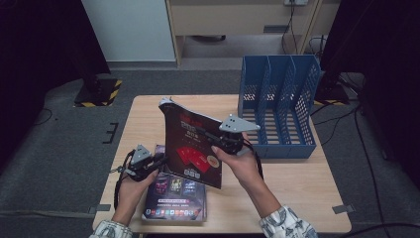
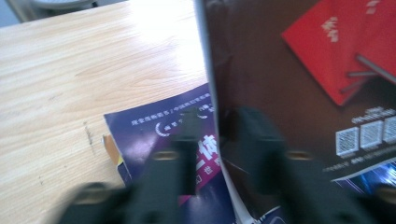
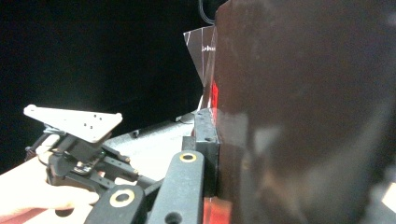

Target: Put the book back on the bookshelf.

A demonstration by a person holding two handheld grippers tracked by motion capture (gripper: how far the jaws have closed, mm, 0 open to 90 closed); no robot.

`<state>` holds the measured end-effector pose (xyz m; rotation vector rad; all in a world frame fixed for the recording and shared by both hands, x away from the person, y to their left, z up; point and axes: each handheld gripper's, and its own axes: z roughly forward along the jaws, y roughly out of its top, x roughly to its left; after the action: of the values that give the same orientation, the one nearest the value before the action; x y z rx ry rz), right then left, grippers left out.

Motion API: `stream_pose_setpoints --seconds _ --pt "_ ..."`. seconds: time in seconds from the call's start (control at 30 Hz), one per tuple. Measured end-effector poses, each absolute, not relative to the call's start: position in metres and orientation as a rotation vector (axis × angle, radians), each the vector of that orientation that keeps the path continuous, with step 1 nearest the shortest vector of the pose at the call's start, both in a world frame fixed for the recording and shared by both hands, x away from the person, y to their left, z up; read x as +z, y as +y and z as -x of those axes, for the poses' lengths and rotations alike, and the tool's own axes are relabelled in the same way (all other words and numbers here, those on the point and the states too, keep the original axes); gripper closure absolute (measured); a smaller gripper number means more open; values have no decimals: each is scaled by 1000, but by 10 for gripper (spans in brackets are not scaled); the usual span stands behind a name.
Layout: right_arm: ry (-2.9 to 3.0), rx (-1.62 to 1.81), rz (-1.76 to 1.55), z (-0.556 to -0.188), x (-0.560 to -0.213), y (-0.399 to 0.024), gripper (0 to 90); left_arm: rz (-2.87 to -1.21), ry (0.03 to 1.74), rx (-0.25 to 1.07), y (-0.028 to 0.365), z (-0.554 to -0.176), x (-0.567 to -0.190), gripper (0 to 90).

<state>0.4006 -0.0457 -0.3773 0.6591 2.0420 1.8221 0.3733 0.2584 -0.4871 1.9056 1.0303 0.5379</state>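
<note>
High view: right gripper point(image 1: 224, 141) pinches dark magazine point(image 1: 193, 144), held upright above counter point(image 1: 297, 178); left gripper point(image 1: 157, 162) at its lower left edge. 
Left gripper view: fingers point(image 2: 187, 140) spread, straddling magazine edge, not pressing. 
Right gripper view: fingers point(image 3: 205, 140) clamped on magazine.

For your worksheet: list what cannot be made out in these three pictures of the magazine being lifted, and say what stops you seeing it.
- Left hand-held gripper, left gripper view: blurred, so whether it presses the dark magazine is unclear.
- Right hand-held gripper, right gripper view: the cover hides the far jaw.
- Magazine on the table, high view: upper part hidden by the raised one; print too small.
- Blue file rack, high view: slot floors partly hidden by dividers.
</note>
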Motion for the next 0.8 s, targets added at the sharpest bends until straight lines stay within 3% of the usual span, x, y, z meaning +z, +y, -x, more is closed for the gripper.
stream_pose_setpoints --seconds 0.1,0.23,0.8 --pt "2025 1825 -636 -397 -374 -44 869 -1849 1085 533 261 -376 -488 371" --pt "1974 1833 -614 -393 -365 -46 870 -1827 1138 545 267 -378 -491 263" --pt "1835 1833 -655 -410 -335 -67 870 -1779 1228 540 279 -379 -495 174"
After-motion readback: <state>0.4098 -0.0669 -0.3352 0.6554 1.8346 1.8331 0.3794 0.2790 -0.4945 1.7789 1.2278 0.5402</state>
